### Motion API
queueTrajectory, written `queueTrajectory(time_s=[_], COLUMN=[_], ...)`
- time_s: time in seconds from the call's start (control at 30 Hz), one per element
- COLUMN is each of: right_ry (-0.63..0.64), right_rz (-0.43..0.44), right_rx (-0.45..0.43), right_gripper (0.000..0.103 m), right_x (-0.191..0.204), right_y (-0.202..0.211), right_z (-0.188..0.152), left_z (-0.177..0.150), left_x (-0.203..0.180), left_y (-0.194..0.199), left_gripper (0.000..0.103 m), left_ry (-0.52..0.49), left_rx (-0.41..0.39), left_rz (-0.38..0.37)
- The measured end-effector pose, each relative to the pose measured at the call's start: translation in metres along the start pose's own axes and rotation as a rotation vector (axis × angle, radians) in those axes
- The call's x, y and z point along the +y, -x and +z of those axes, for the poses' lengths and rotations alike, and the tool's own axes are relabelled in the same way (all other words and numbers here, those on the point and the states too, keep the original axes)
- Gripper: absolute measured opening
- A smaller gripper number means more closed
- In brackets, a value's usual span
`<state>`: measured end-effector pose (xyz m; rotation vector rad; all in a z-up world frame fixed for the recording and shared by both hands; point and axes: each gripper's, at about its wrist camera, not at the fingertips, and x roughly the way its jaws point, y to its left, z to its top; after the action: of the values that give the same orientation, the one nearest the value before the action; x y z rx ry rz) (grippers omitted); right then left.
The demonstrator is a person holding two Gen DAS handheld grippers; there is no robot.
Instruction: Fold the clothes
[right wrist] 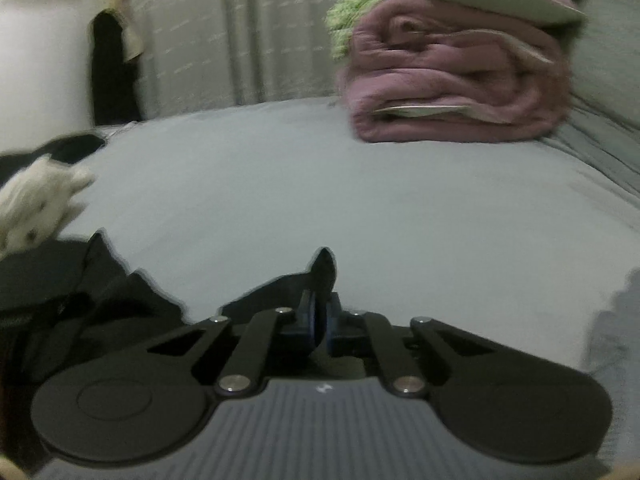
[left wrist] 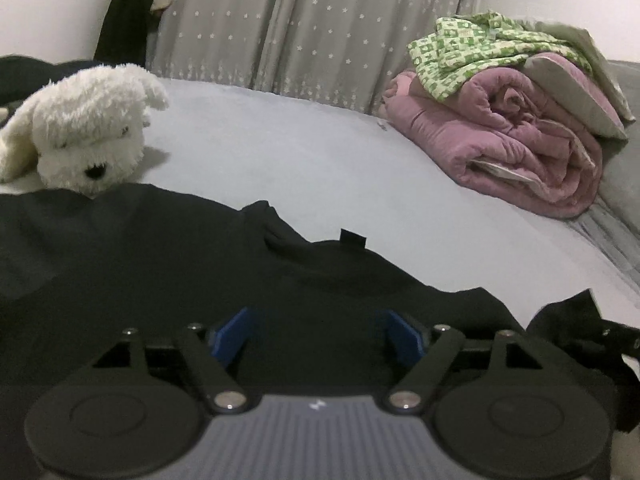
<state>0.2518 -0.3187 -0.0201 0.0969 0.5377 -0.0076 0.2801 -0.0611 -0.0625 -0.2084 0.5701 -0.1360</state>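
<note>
A black shirt (left wrist: 132, 248) lies spread over the near part of the grey bed sheet (left wrist: 304, 148), its collar and small neck tag (left wrist: 352, 239) toward the far side. Above the cloth, just below the collar, my left gripper (left wrist: 320, 334) is open, its blue pads (left wrist: 232, 336) wide apart and nothing between them. In the right wrist view my right gripper (right wrist: 320, 314) is shut on a pinch of the black shirt (right wrist: 322, 266), which sticks up past the blue pads. More of the shirt bunches at the lower left (right wrist: 100, 292).
A white plush dog (left wrist: 84, 132) rests on the shirt's far left edge. A rolled pink quilt (left wrist: 516, 140) with a green patterned cloth (left wrist: 484, 52) on top sits at the far right of the bed. A grey starred curtain (left wrist: 304, 24) hangs behind.
</note>
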Motion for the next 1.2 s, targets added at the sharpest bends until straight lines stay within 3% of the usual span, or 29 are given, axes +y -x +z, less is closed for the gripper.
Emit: queueTrajectory(time_s=[0.13,0.37,0.6,0.63,0.67,0.7,0.77,0.83,0.9,1.03,1.2], right_ry=[-0.031,0.072,0.181,0.215,0.231,0.223,0.206,0.189,0.161,0.122,0.103], right_rz=[-0.07,-0.218,-0.212,-0.234,-0.257,-0.259,-0.263,-0.267,-0.22,-0.023,0.23], right_rx=[0.003,0.078,0.238,0.243,0.239,0.21,0.153,0.095,0.04,-0.023,-0.04], right_gripper=[0.003,0.002,0.004,0.008,0.019,0.021,0.047,0.054,0.054,0.054,0.056], right_x=[-0.02,-0.027,-0.033,-0.031,-0.03,-0.031,-0.033,-0.035,-0.033,-0.02,0.004], right_y=[0.009,0.023,0.026,0.027,0.03,0.036,0.048,0.059,0.064,0.054,0.023], right_z=[0.005,0.011,-0.003,-0.004,-0.003,-0.001,0.004,0.009,0.013,0.012,0.0], left_z=[-0.001,-0.001,-0.001,-0.001,-0.001,-0.001,-0.002,-0.001,-0.001,0.0,0.003], left_x=[-0.003,-0.004,-0.005,-0.006,-0.006,-0.006,-0.006,-0.006,-0.005,-0.005,-0.009], left_y=[-0.002,-0.002,-0.003,-0.003,-0.003,-0.003,-0.003,-0.003,-0.002,0.004,0.009], left_gripper=[0.082,0.082,0.083,0.083,0.083,0.083,0.083,0.083,0.083,0.083,0.061], left_ry=[-0.019,-0.024,-0.038,-0.039,-0.039,-0.04,-0.041,-0.041,-0.038,-0.036,-0.039], left_rx=[0.008,0.012,0.016,0.016,0.016,0.016,0.016,0.015,0.012,0.019,0.048], left_rz=[0.005,0.005,0.013,0.013,0.014,0.014,0.015,0.015,0.012,-0.009,-0.077])
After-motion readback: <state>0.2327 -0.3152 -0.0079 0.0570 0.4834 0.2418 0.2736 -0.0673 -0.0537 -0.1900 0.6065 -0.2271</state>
